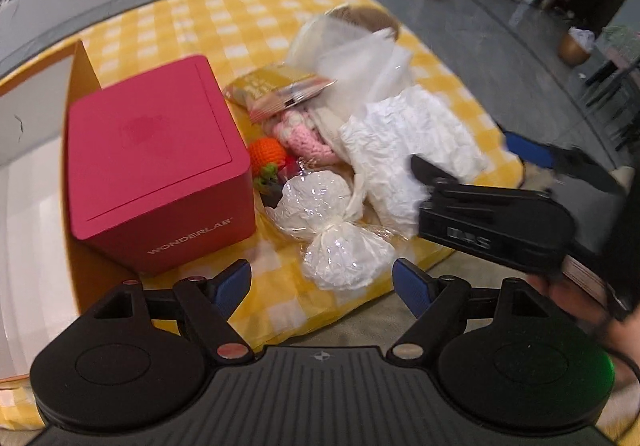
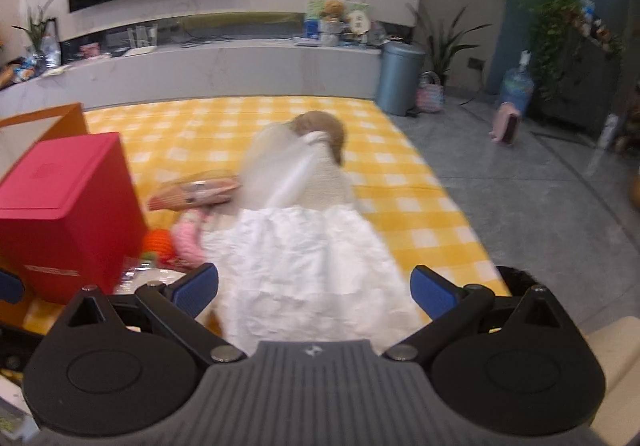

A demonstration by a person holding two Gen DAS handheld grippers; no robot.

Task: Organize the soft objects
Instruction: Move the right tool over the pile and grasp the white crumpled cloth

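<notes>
A pile of soft things lies on the yellow checked mat (image 1: pixel 192 17): a white bundle in clear wrap (image 1: pixel 320 197), a white crinkled cloth (image 1: pixel 408 141), a pink knit piece (image 1: pixel 304 133), an orange crocheted toy (image 1: pixel 266 153) and a brown-haired doll (image 2: pixel 320 125) in a veil. My left gripper (image 1: pixel 322 282) is open just above the near end of the wrapped bundle, touching nothing. My right gripper (image 2: pixel 316 286) is open over the white crinkled cloth (image 2: pixel 304 254), gripping nothing. It also shows in the left wrist view as the right gripper (image 1: pixel 480 161), held by a hand.
A red cube box (image 1: pixel 156 161) stands left of the pile, against an open orange carton (image 1: pixel 32 173) with white inside. A snack packet (image 1: pixel 276 89) lies behind the pink knit. Grey floor (image 2: pixel 520 205) runs right of the mat, with a blue bin (image 2: pixel 400 77) at the back.
</notes>
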